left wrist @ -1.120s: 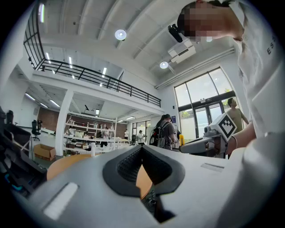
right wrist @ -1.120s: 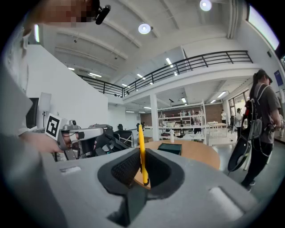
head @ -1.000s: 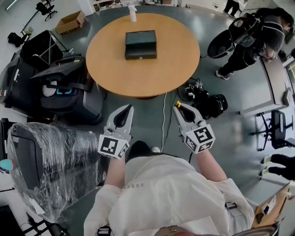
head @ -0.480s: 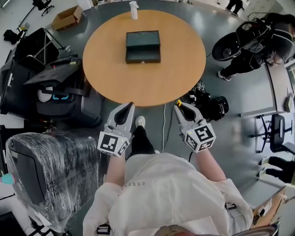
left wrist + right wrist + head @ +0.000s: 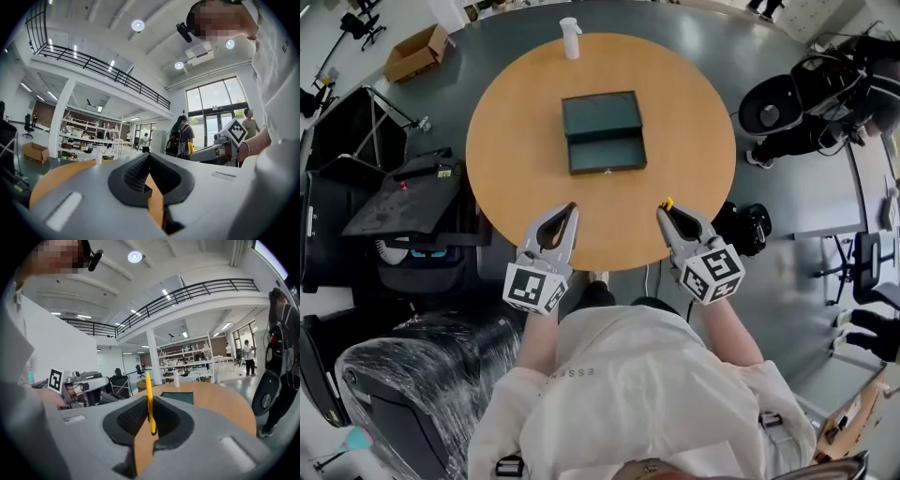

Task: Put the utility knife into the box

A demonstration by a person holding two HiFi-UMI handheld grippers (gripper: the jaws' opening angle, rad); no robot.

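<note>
Round wooden table (image 5: 511, 141) fills middle of head view. Dark green box (image 5: 602, 131) lies open near table centre, well apart from both grippers. Left gripper (image 5: 571, 208) over near table edge, jaws pressed together, nothing between. Right gripper (image 5: 664, 210) alongside, jaws clamped on yellow utility knife (image 5: 149, 401), held upright

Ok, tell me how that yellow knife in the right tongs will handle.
Probably stiff: the utility knife stands straight in the right tongs. Likely light, being so slim. Held at one narrow pinch, it might pivot.
</note>
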